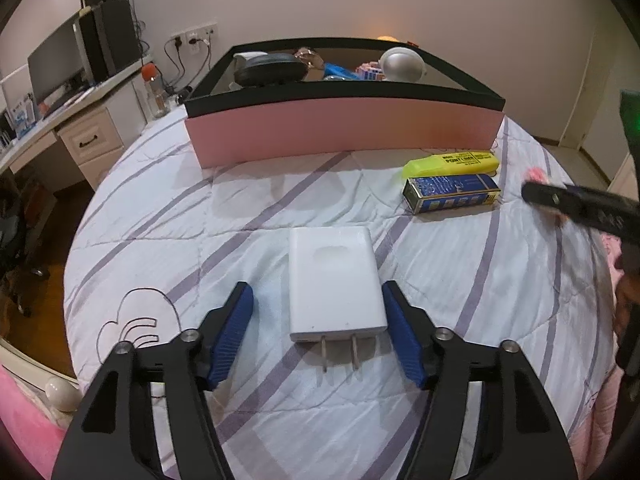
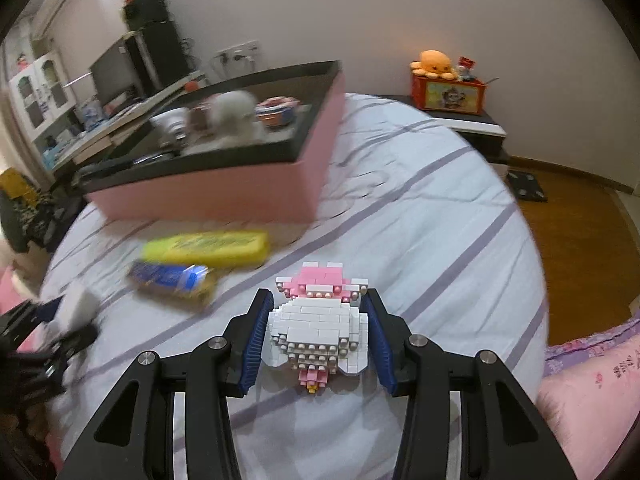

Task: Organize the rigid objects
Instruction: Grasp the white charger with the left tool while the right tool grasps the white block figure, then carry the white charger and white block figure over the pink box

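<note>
Bed (image 1: 240, 208): white quilt with purple stripes; it carries everything here.
Pink box (image 1: 344, 136): black-rimmed, at the far end of the bed and already holding several things; judged to be where the loose items go.
Yellow highlighter (image 1: 452, 162): lies just in front of the box, long axis running across the view.
Blue carton (image 1: 452, 194): lies just beside the highlighter, parallel to it, on the side nearer the tongs.
White charger (image 1: 336, 284): flat on the quilt, long axis pointing towards the box, prongs facing the camera.
Left tongs (image 1: 320, 332): released, straddling the charger's prong end; the right pad is at its edge, the left pad stands apart from it.
Brick figure (image 2: 318, 328): pink and white, gripped between the pads, the quilt behind it.
Right tongs (image 2: 318, 330): clenched on the brick figure from both sides.
Key relation: the box lies ahead and to the left of the right tongs, which carry the load; the left hand is nearer the charger.
</note>
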Demonstrator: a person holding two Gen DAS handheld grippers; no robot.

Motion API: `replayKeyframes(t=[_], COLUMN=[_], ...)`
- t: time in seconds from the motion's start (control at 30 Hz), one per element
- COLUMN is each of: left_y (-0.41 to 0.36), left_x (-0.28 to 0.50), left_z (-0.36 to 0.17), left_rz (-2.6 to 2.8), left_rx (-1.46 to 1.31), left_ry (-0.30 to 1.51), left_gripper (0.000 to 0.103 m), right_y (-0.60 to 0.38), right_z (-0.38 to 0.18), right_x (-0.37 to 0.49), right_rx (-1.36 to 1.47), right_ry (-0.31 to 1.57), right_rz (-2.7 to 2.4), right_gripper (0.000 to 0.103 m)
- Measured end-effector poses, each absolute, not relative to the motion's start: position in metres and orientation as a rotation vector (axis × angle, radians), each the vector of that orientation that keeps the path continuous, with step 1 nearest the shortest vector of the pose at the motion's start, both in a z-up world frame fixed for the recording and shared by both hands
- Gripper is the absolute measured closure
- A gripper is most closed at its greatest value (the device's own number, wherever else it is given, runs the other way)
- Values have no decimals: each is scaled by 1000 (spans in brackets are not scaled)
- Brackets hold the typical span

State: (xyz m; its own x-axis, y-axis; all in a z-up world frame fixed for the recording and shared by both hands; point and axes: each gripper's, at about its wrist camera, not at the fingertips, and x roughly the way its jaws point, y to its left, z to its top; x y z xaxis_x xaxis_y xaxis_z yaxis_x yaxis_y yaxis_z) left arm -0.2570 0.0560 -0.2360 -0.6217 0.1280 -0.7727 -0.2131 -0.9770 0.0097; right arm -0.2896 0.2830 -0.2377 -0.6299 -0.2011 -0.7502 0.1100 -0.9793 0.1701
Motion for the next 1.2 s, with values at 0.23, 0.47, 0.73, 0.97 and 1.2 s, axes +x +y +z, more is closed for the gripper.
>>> replayKeyframes(t=[0.23,0.47,0.73,0.97,1.2], left_y=[52,45,43,40,45], left_x=[-251,-247,-241,-233,-231], left_z=[-233,-231,-226,-215,-189], left_rz=[2637,2610,2595,2580,2555], left_rx=[-1235,-1224,-1218,-1172,-1077], left_ry=[145,106,93,78,70], left_gripper=[62,63,63,63,63], right_y=[263,244,226,218,215], right_z=[-236,-235,-231,-223,-205], right_x=[-265,-257,-252,-249,-251], right_rx=[1236,1217,1204,1180,1127], right_ry=[-176,-201,-190,-184,-166], right_rz=[-2602,-2536,-2509,-2496,-2503], right_gripper=[56,56,56,56,56])
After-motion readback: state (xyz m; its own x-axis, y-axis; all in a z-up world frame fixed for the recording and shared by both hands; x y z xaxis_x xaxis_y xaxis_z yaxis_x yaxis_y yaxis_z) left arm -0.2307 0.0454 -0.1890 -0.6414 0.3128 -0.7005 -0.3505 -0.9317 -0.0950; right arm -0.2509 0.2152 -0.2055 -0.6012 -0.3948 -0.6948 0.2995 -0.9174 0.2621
